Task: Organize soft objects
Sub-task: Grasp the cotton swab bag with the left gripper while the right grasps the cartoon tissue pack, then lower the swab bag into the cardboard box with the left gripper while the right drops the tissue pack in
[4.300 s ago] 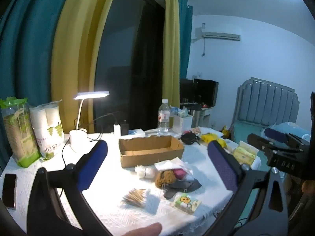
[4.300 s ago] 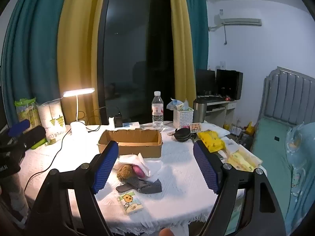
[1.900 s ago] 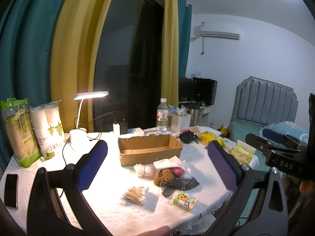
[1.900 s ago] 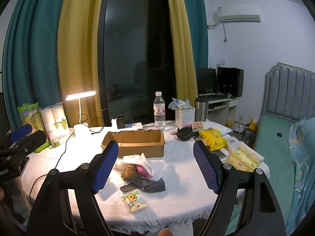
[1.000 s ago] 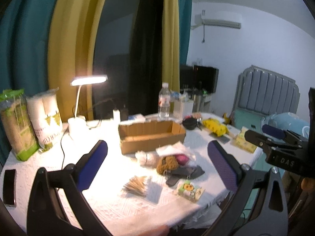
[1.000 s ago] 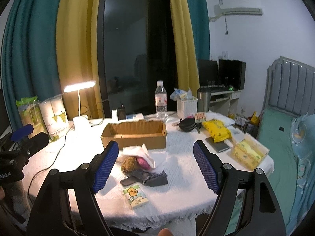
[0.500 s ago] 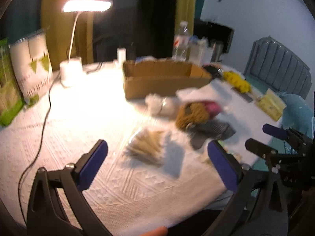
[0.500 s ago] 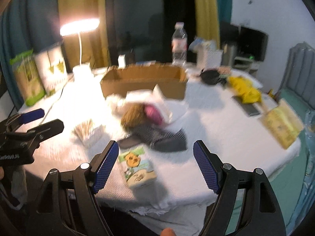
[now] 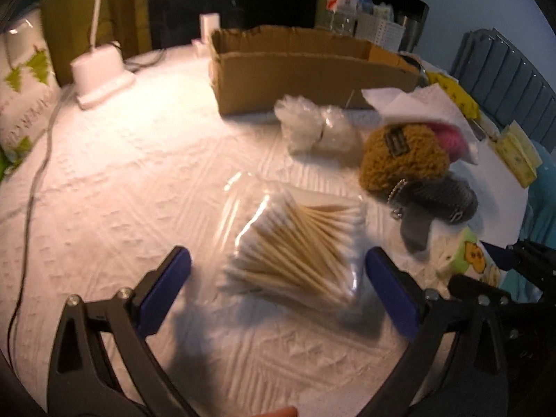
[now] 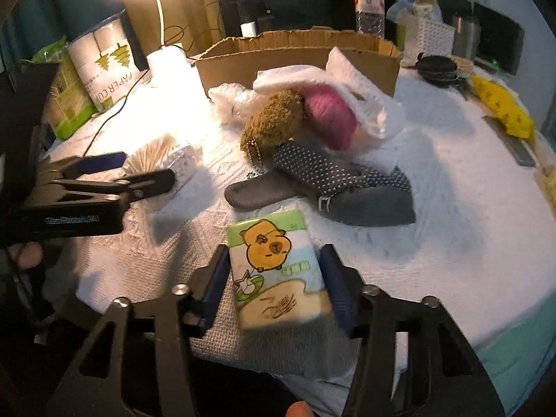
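We see the left tool (image 9: 278,278) over the table (image 9: 121,173), jaws closing, a swab bag (image 9: 295,243) between them but pads not touching it, gaps on both sides. Ahead of that tool: a clear plastic wad (image 9: 316,128), behind it a cardboard box (image 9: 299,69). Ahead and right: a brown plush (image 9: 403,160) with a pink plush (image 9: 451,139) tucked against it under white tissue paper (image 9: 417,104); nearer, a grey dotted cloth (image 9: 438,201). Far right of the tool, a tissue pack (image 9: 465,257), partly hidden by the right tool. Left ahead: lamp base (image 9: 100,69), cable (image 9: 34,180), paper cup sleeve (image 9: 24,90).

The right tool (image 10: 276,281) has jaws closing around the tissue pack (image 10: 278,264); pads sit right at its long sides, contact on the left looks likely, right side has a thin gap, so we cannot tell a firm grip. Pack lies on the table near the front edge. Directly ahead of this tool, the dotted cloth (image 10: 333,180) lies between pack and box (image 10: 299,59), with the brown plush (image 10: 274,118) and pink plush (image 10: 330,111) behind it. Left of the tool: the left tool (image 10: 139,170) at the swab bag (image 10: 163,156). Far right: yellow packet (image 10: 504,107). Behind the box: water bottle (image 10: 369,3), white basket (image 10: 427,34).
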{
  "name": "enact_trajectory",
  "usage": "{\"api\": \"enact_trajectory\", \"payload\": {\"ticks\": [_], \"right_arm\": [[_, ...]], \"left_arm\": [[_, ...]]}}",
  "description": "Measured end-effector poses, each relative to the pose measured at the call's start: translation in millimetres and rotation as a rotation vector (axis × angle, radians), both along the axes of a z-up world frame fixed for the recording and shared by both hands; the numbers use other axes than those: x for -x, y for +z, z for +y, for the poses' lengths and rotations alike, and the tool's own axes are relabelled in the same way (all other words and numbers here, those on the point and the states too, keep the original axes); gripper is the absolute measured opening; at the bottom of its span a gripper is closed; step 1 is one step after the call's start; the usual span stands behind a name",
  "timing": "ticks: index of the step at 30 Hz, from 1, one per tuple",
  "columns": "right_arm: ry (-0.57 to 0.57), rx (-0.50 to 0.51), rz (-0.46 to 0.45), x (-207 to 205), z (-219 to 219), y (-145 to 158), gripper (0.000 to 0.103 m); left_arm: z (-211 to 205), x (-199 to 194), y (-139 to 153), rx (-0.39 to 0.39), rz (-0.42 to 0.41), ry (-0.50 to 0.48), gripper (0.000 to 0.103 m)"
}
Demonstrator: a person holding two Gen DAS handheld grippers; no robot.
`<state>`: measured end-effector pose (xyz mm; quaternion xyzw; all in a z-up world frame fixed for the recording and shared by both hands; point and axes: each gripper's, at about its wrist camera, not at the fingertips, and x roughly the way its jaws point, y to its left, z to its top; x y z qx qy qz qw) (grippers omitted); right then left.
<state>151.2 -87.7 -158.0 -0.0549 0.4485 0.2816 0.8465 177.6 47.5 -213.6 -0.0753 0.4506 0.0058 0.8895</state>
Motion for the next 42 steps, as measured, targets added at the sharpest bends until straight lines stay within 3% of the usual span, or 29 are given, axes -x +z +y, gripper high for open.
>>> {"api": "enact_trajectory", "payload": {"ticks": [4, 7, 13, 20, 27, 36, 42], "right_arm": [[0.009, -0.027, -0.024, -6, -6, 12, 0.05], [0.012, -0.048, -0.058, -11, -11, 25, 0.05], [0.012, -0.102, -0.138, -21, -20, 58, 0.05], [0.024, -0.125, -0.224, -48, -24, 91, 0.05], [0.03, -0.125, -0.305, -83, -28, 113, 0.05], [0.014, -0.113, -0.351, -134, -25, 122, 0.05], [0.003, -0.113, -0.348, -173, -17, 120, 0.05]], "left_arm": [[-4, -4, 4, -0.018, 0.004, -0.041, 0.076], [-8, -7, 8, 0.01, 0.009, -0.079, 0.07], [-14, -4, 37, 0.031, -0.049, -0.068, 0.069], [-20, -10, 82, 0.002, -0.166, -0.038, 0.069], [-11, -38, 113, 0.054, -0.248, -0.01, 0.069], [-10, -91, 128, 0.041, -0.306, -0.022, 0.07], [2, -132, 116, 0.05, -0.295, 0.005, 0.07]]}}
